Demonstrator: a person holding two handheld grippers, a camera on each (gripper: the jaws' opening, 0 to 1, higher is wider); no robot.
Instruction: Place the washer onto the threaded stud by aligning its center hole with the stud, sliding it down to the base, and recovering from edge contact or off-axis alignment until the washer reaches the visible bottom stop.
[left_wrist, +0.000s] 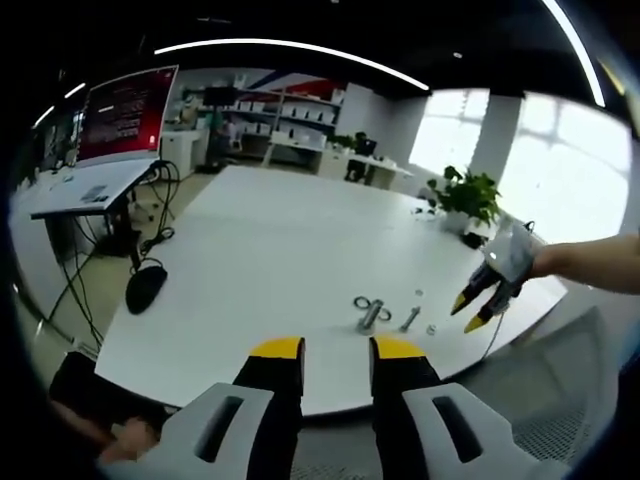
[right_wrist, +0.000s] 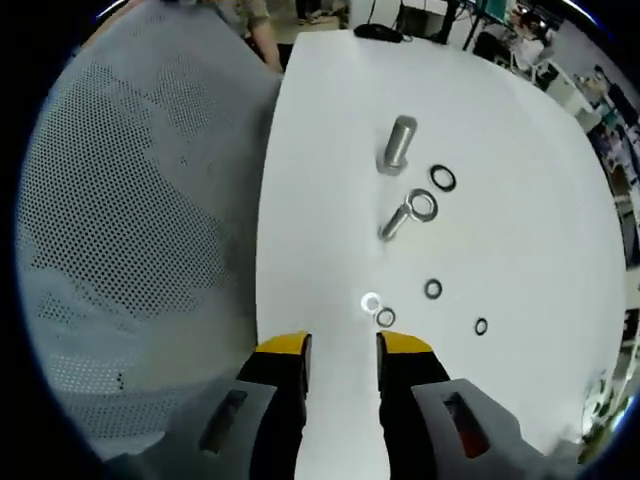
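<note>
On the white table (right_wrist: 330, 120) lie a thick metal stud (right_wrist: 398, 143) and a thinner bolt (right_wrist: 395, 222) with a ring-like head. Several small washers are scattered around them: a dark ring (right_wrist: 443, 178), a shiny one (right_wrist: 371, 302) and another (right_wrist: 385, 317) closest to my right gripper (right_wrist: 343, 347). That gripper is open, empty, and hovers just short of the shiny washer. In the left gripper view the same bolt (left_wrist: 372, 315) and stud (left_wrist: 409, 319) lie near the table's front edge. My left gripper (left_wrist: 337, 350) is open and empty before them. The right gripper (left_wrist: 470, 312) comes in from the right.
A grey mesh chair back (right_wrist: 130, 250) stands along the table's left edge in the right gripper view. In the left gripper view a potted plant (left_wrist: 465, 195) sits at the table's far right, a black object (left_wrist: 145, 285) lies beside the table, and a desk with a screen (left_wrist: 125, 115) stands left.
</note>
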